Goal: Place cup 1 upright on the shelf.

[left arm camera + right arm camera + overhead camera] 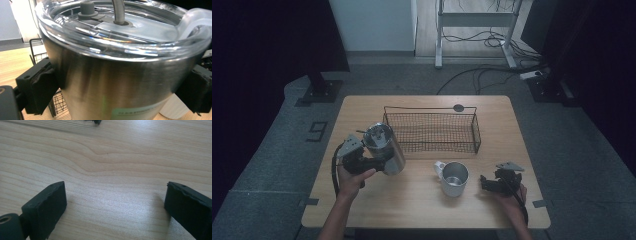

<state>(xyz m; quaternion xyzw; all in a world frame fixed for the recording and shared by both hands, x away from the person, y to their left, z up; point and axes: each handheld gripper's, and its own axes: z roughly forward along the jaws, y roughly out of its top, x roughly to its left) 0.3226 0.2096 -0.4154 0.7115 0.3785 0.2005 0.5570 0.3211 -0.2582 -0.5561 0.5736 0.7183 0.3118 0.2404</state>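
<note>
- Your left gripper (pixel 120 82) pinches the steel tumbler (pixel 384 150) by its smooth sides, near the table's (pixel 422 200) left edge, just beside the wire basket (pixel 430 131) — polished metal could slip through the pads.
- It looks tilted; tip further and the clear lid (pixel 120 27) may pop.
- The tumbler is shiny, tapered, labelled low down.
- Your right gripper (pixel 113 202) rests spread and empty, near the mug (pixel 453 178).

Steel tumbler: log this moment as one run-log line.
left gripper: shut on steel tumbler, beside wire basket | right gripper: open over table | mug: untouched
</note>
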